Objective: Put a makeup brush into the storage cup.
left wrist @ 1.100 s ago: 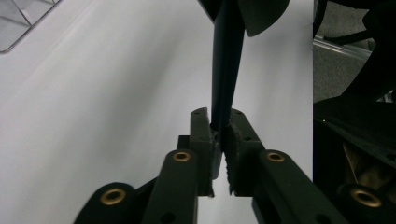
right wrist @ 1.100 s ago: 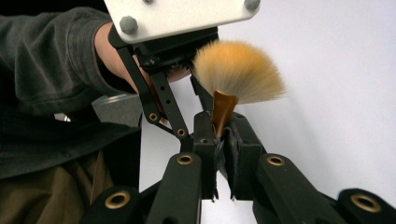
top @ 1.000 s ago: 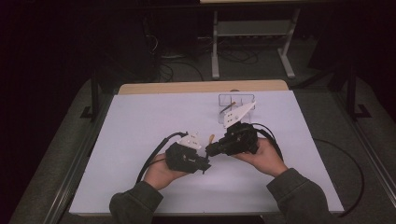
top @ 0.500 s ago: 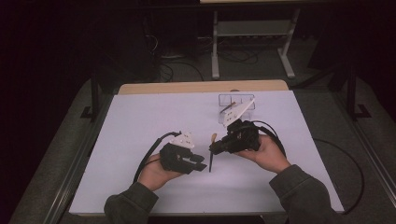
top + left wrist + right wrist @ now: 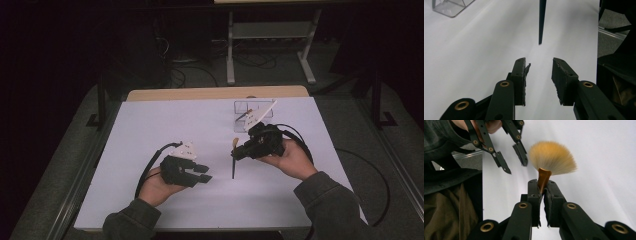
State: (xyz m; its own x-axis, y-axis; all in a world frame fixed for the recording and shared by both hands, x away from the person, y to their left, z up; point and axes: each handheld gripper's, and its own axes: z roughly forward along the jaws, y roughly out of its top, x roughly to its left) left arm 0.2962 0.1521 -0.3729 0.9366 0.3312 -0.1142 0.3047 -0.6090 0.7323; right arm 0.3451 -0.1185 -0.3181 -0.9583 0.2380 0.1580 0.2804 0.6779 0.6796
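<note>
Pinched between the black padded fingers point(image 5: 554, 195) of the right gripper point(image 5: 243, 151) was a fan brush with tan bristles, a copper-coloured ferrule and a slim black handle point(image 5: 549, 167); the pads pressed together on the ferrule just below the bristles. From above, the brush hung roughly upright right of the table's centre, bristles at the top and the handle tip pointing down and near, close to the white table top point(image 5: 165, 120) or just off it; which, I could not tell. The left gripper point(image 5: 202, 172) rested low at the near left, its fingers point(image 5: 520, 75) spread with nothing between them, aimed at the handle tip from just beside it. A clear plastic box-shaped holder point(image 5: 252, 110) stood on the far right, beyond the right hand point(image 5: 292, 160). The grip sat far from the brush's long end, so I judged the handle could swing or slip out if the left gripper knocked it or the right hand turned quickly. Compared with a second earlier, the grippers had drawn apart: they had been almost touching at mid-table, and the left one had since pulled back toward the near left while the brush stayed with the right.
</note>
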